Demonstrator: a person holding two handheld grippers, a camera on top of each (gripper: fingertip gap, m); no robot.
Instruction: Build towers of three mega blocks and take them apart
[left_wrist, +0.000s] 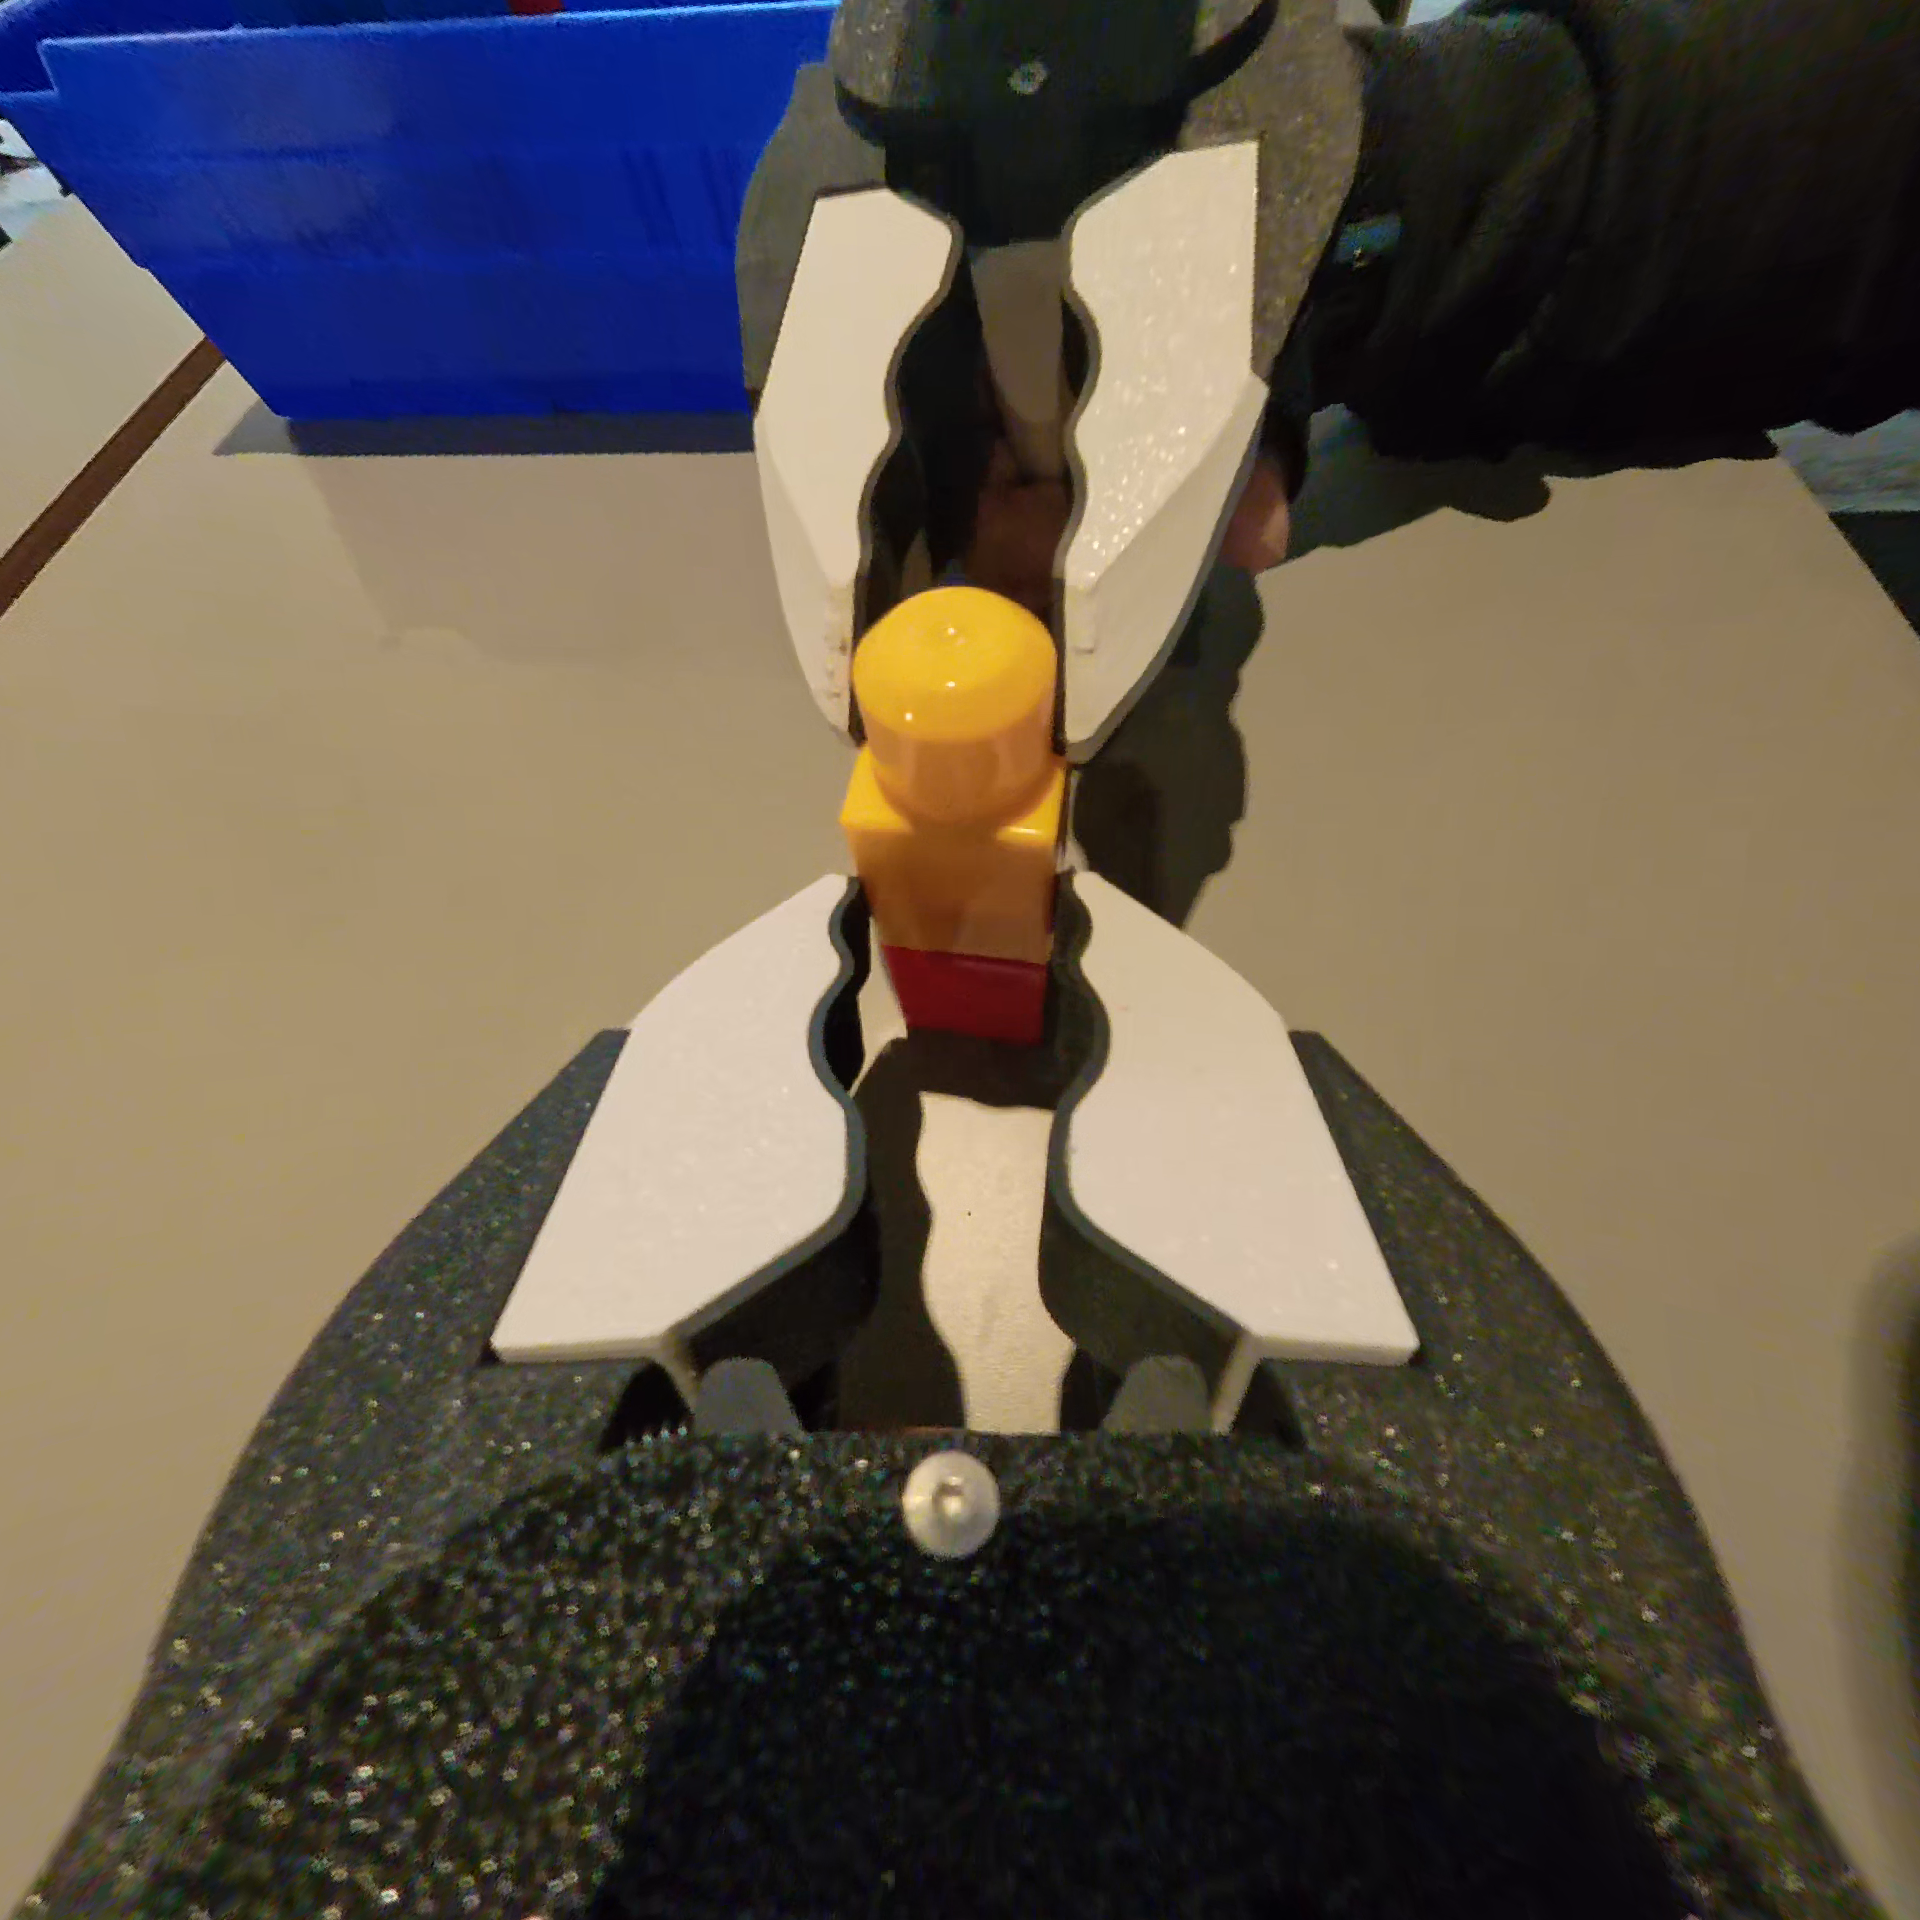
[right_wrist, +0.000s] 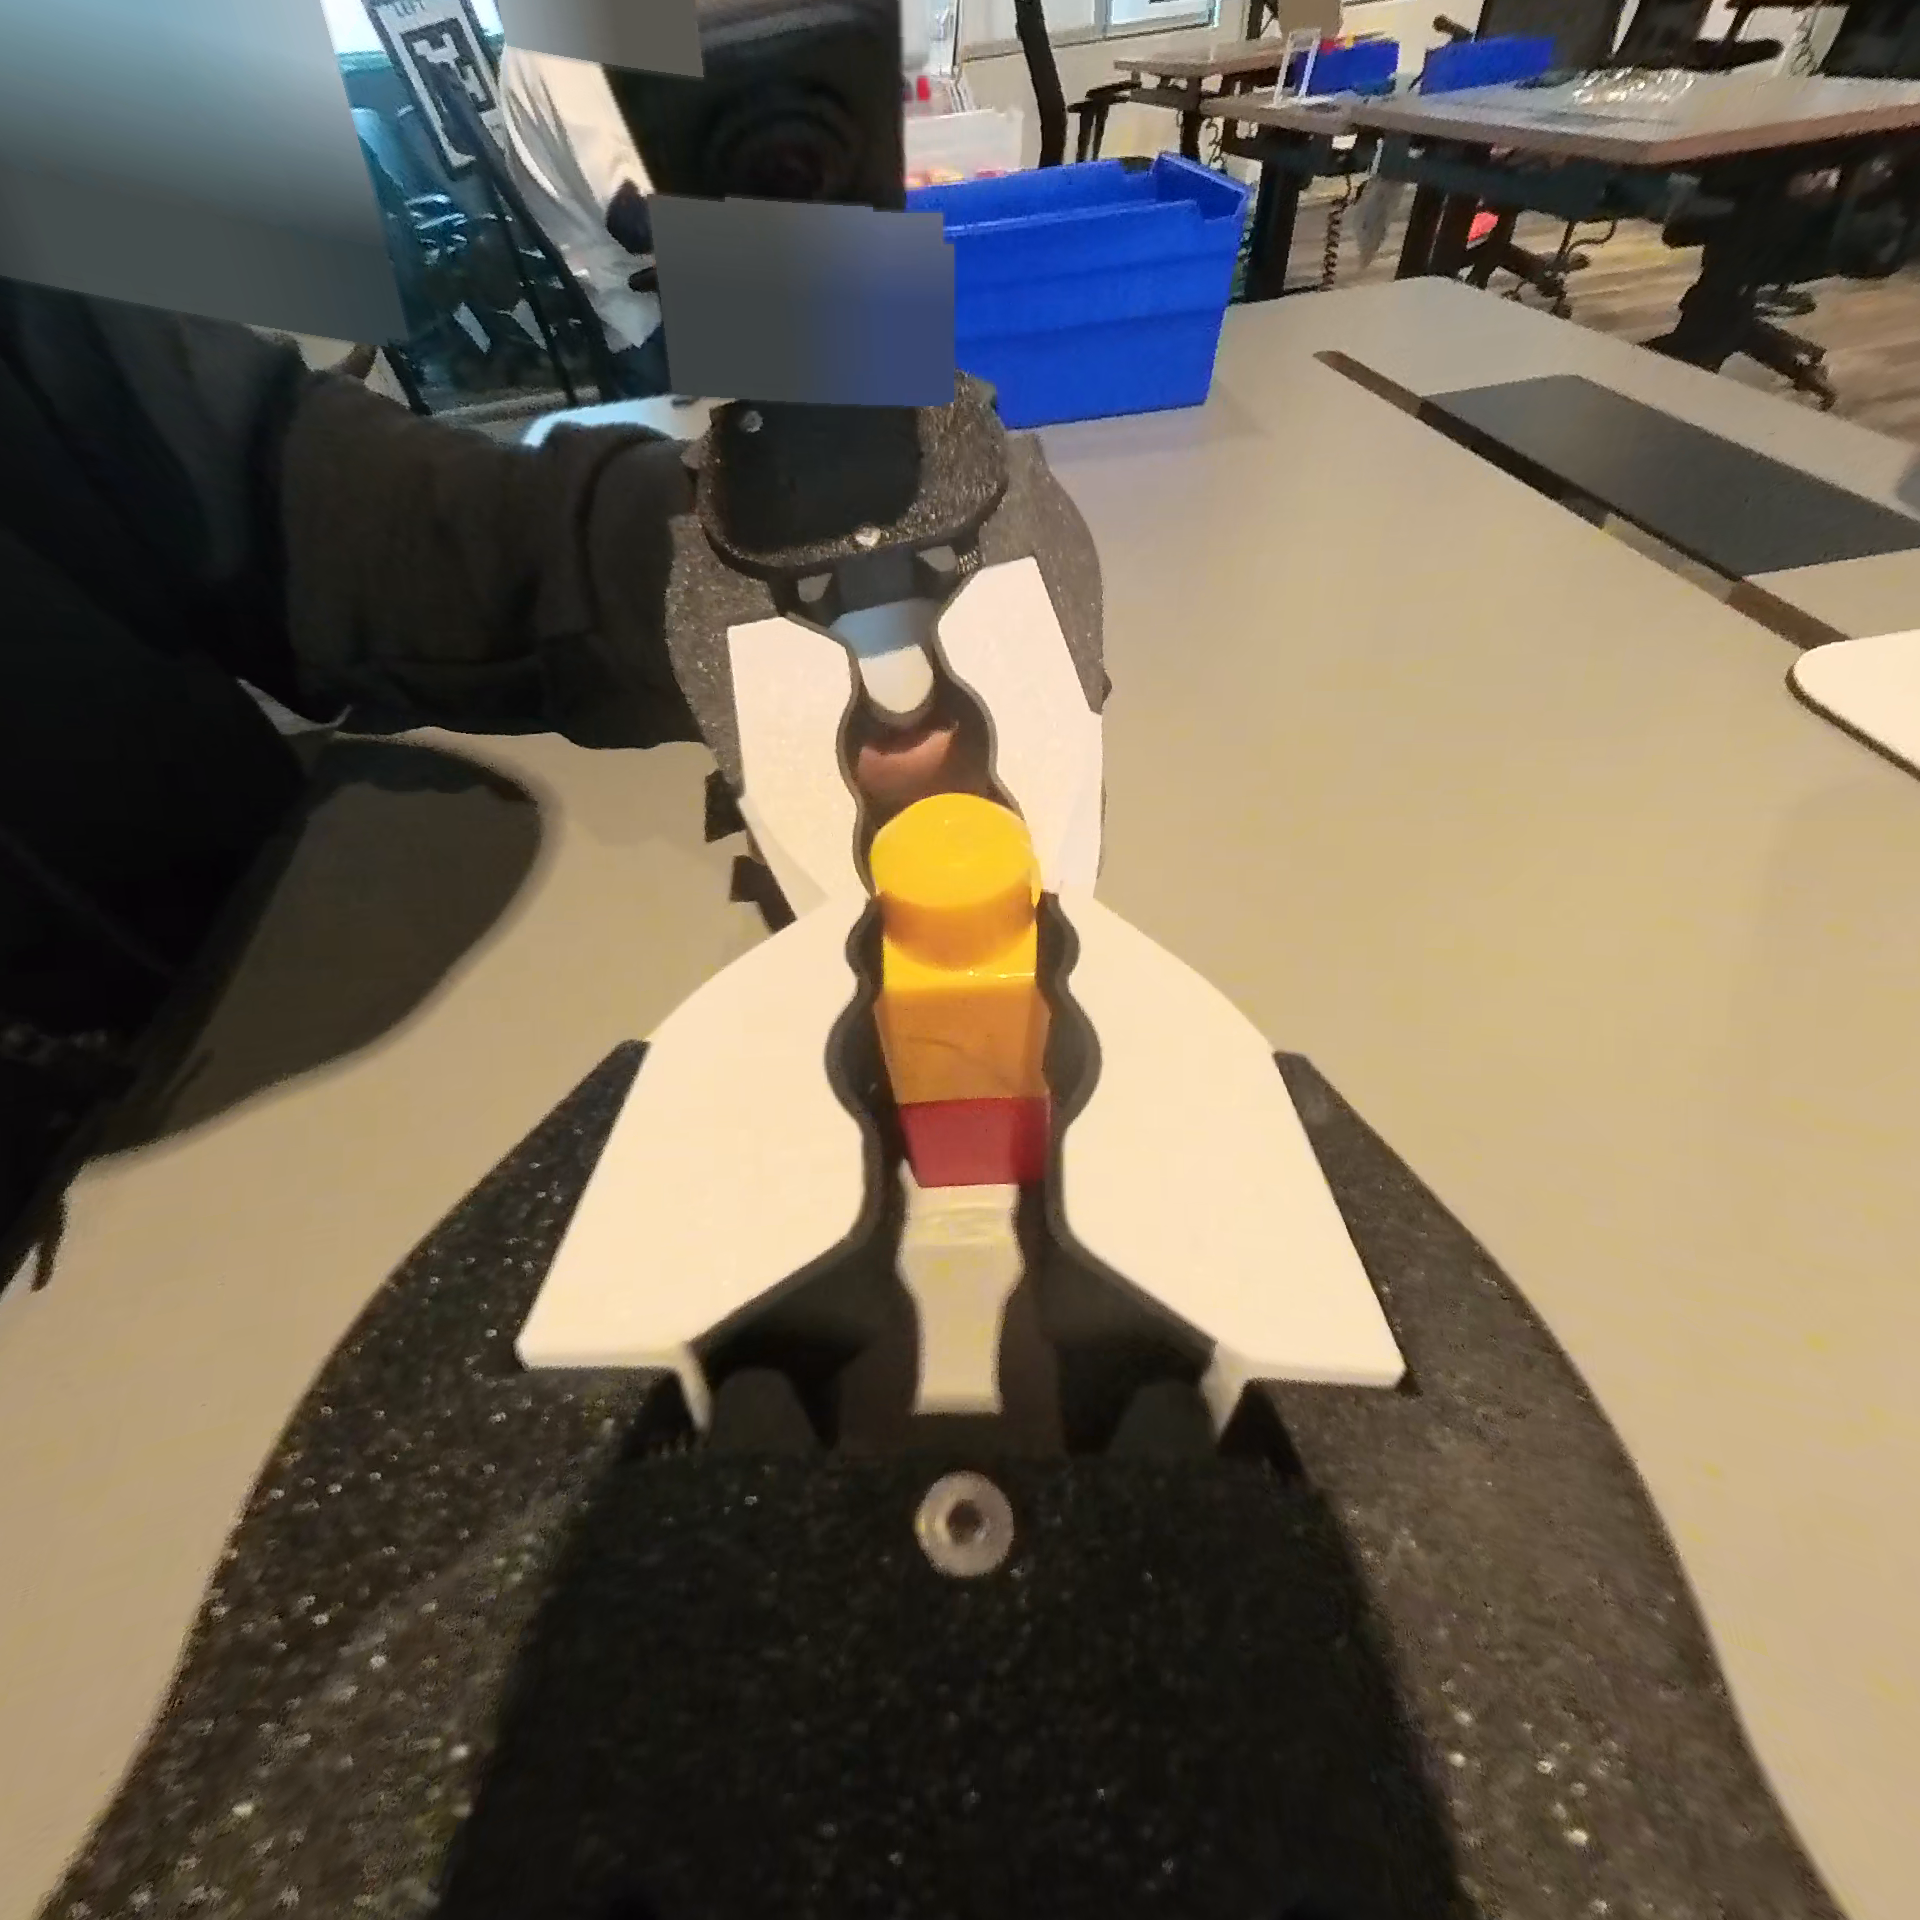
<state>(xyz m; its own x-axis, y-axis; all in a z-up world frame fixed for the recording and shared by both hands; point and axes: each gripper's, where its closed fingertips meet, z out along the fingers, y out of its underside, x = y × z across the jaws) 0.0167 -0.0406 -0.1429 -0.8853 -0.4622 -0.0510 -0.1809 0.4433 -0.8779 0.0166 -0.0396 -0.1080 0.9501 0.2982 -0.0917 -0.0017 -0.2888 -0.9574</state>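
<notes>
Left gripper (left_wrist: 961, 935) clamps the yellow block (left_wrist: 956, 862) — stacked on a red block (left_wrist: 971, 995); right gripper (right_wrist: 961, 1039) clamps the same stack — above the table (left_wrist: 364, 831).

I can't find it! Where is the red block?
The red block is at the bottom of the stack, right under the yellow block, squeezed between both claws in the middle of both views, above the tan table.
</notes>
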